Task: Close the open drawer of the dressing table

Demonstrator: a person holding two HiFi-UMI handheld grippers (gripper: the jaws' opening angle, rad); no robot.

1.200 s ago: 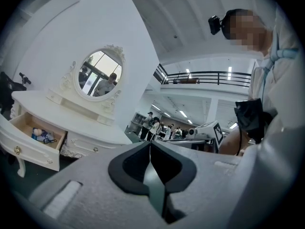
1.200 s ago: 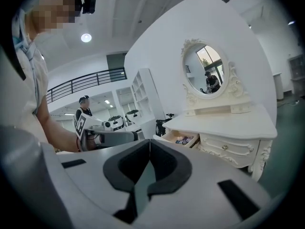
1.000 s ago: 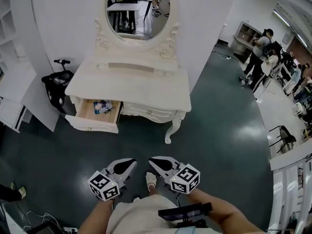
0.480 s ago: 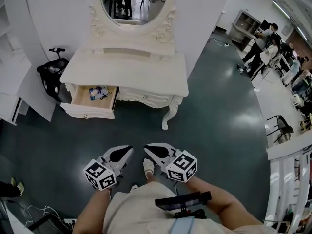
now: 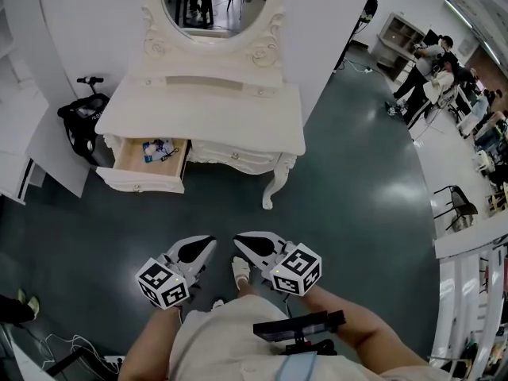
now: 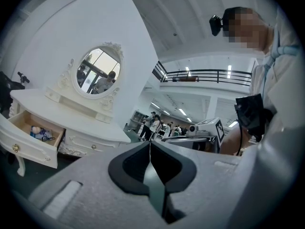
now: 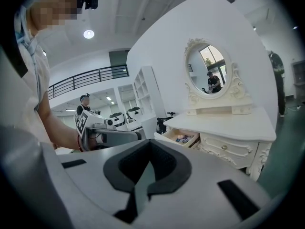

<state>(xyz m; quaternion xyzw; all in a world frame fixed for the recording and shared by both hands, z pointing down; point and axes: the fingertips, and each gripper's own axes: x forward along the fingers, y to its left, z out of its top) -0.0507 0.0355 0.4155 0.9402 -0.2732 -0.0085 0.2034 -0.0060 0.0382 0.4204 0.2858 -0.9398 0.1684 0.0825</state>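
— What's moved?
— Over the last second the dressing table (image 5: 208,117) has slid up and a little left in the head view. Both grippers have barely shifted.
— And the tools?
— The left gripper (image 5: 208,241) and right gripper (image 5: 239,239) sit side by side, each with its jaws pressed together on nothing.
— The drawer?
— The drawer (image 5: 144,167) is pulled out, well ahead of both grippers and off to the left gripper's left, with small items (image 5: 159,149) inside.
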